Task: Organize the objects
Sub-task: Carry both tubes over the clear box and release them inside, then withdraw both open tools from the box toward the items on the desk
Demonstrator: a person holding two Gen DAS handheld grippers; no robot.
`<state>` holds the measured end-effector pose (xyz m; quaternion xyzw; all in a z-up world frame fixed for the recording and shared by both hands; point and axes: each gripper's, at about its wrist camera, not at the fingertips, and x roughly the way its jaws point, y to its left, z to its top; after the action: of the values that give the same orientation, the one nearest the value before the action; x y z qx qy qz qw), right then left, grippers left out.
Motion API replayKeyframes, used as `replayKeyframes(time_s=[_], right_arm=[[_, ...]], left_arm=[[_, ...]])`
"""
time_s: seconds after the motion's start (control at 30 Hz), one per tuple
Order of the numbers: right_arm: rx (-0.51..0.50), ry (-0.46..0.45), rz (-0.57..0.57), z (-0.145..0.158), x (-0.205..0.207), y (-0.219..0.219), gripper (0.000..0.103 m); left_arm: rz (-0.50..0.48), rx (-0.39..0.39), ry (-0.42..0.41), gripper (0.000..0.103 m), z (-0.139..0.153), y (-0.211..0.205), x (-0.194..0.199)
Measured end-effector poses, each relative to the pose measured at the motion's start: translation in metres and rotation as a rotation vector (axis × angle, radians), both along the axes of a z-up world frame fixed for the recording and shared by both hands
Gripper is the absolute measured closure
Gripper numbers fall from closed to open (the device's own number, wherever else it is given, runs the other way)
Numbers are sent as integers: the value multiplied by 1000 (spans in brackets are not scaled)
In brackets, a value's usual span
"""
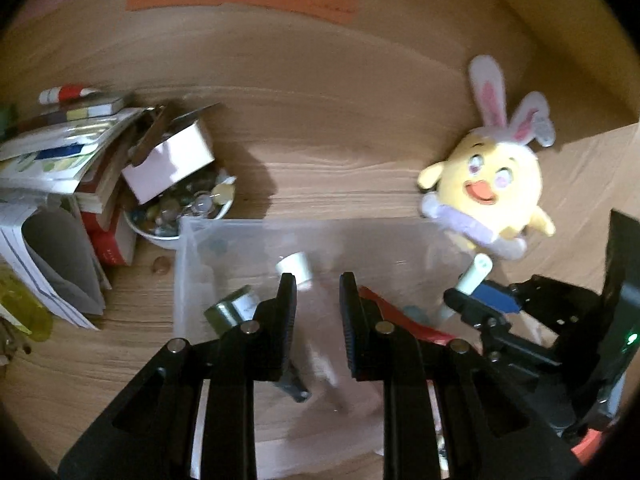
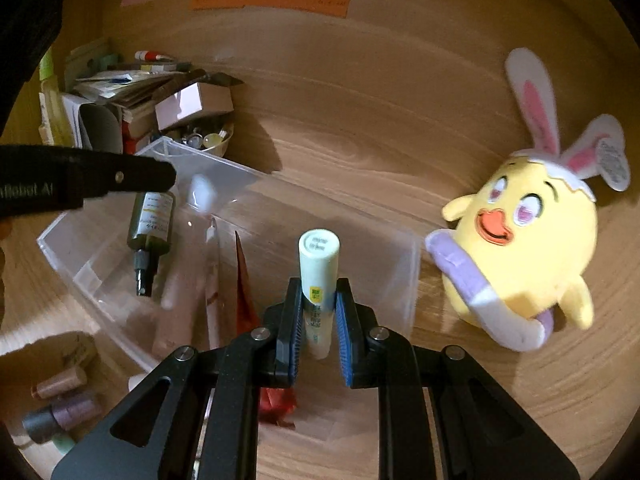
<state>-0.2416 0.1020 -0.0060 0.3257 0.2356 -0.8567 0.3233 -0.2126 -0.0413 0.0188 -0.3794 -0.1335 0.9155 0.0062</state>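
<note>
The right gripper (image 2: 318,312) has its jaws clamped on a pale green tube (image 2: 319,264), upright over the clear plastic bin (image 2: 404,280). The left gripper (image 1: 318,300) holds a blurred clear bottle with a white cap (image 1: 296,270) between nearly closed jaws above the same bin. Inside lie a dark spray bottle (image 2: 152,228) and a red packet (image 2: 244,280). A chick plush (image 2: 532,240) sits just beside the bin's right wall; bare table (image 2: 360,120) lies beyond.

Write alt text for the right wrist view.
The right gripper holds a pale green tube over a clear plastic bin on a wooden table. A dark bottle lies in the bin; a yellow chick plush sits right of it.
</note>
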Motion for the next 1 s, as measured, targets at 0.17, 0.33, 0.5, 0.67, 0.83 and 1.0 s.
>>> replayKeyframes(time_s=[0.17,0.33,0.5,0.67,0.83,1.0], right_arm=[[12,-22,10,-7,-6,-12,89],[-3,-47,17,-7,-10,-18,89],[-4,-65,25,-6,-10,-24,82],[-36,-41,32,6,-1,-23,73],[-94,-35,36,22,15,-8,72],[-163,-18,42,37,37,12,57]], left_arm=[[14,-17,-6,83,-7,-7,2],[0,-29,3,75,-3,-6,9],[-7,-57,47,59,7,-3,25],[-13,-92,80,52,18,1,41],[-18,-127,103,44,24,3,59],[-16,-135,102,39,23,2,77]])
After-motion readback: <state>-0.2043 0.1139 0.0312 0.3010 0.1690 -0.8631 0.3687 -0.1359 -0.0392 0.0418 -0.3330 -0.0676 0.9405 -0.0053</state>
